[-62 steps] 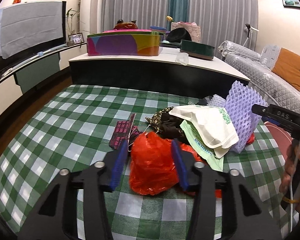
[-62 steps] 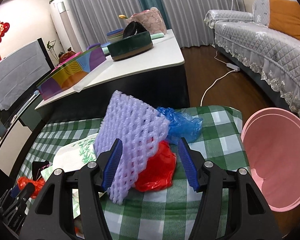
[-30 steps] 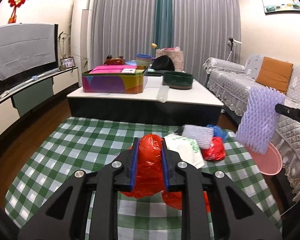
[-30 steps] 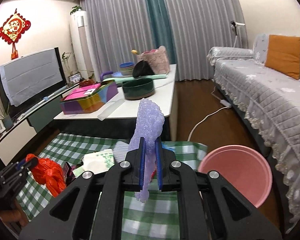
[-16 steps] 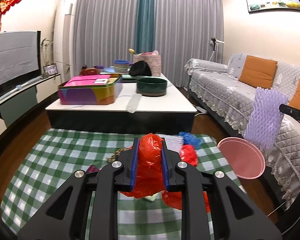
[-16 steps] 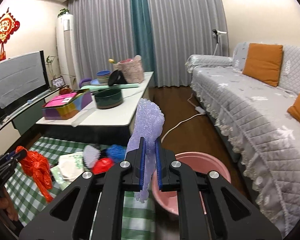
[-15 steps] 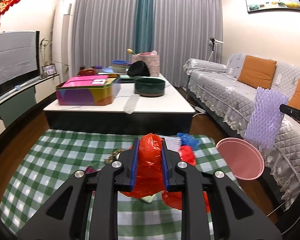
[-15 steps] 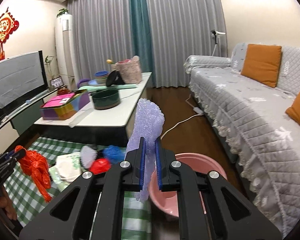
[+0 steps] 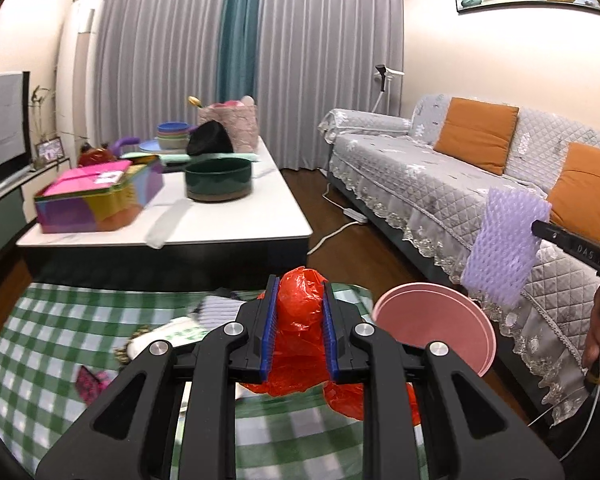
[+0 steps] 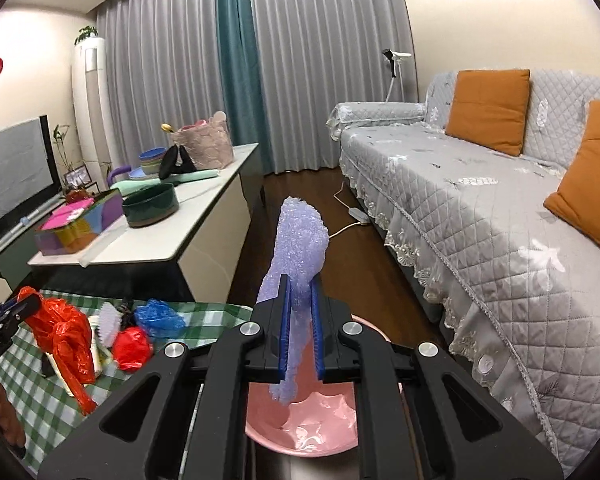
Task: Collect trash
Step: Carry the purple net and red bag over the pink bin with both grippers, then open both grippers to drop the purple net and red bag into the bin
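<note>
My left gripper (image 9: 299, 296) is shut on a crumpled red plastic bag (image 9: 300, 312), held above the green checked tablecloth (image 9: 32, 340). A round pink bin (image 9: 436, 328) stands just right of the table's corner. My right gripper (image 10: 300, 292) is shut on a purple foam net sleeve (image 10: 298, 240), which hangs over the pink bin (image 10: 304, 428) directly below. The left wrist view has that sleeve (image 9: 508, 252) at the right, above the bin. In the right wrist view the red bag (image 10: 66, 340) dangles from the left gripper (image 10: 24, 304) at the far left.
On the tablecloth (image 10: 40, 396) lie a blue bag (image 10: 158, 316), a small red bag (image 10: 132, 344), white packaging (image 9: 168, 336) and a dark patterned wrapper (image 9: 92, 384). A white coffee table (image 9: 228, 228) with boxes and bowls stands behind. A grey sofa (image 10: 500, 240) runs along the right.
Both grippers have swung to the right with their loads. The pink bin now sits under the right gripper's foam sleeve and closer to the left gripper.
</note>
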Available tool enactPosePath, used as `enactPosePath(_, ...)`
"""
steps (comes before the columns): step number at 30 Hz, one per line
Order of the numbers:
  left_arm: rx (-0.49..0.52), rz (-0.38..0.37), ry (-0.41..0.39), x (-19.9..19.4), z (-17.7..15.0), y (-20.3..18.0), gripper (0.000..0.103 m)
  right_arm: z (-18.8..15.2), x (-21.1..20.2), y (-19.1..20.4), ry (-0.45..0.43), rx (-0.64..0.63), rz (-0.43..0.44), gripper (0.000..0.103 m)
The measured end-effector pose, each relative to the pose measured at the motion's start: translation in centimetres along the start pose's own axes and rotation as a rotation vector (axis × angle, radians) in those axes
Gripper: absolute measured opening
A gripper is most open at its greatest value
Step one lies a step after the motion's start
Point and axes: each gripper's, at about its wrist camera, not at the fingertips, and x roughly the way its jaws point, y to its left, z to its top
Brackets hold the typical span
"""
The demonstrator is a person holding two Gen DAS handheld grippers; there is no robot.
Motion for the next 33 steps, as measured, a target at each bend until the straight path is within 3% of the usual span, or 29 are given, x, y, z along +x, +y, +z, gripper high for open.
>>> enactPosePath(13,0.084,-0.136,0.015,7.5,0.5,-7.0,0.019,-0.6,3.3,-1.8,0.026,-0.009,-0.115,0.01)
enactPosePath(25,0.119,-0.205,0.071,12.6,-0.1,-11.0,0.019,-1.2,5.1,-3.1,0.061,0.021,-0.14,0.01)
enactPosePath(33,0.129,-0.236,0.088,13.7,-0.3,-12.2,0.02,-1.2,5.4,-3.3,0.069,0.032,-0.145,0.012)
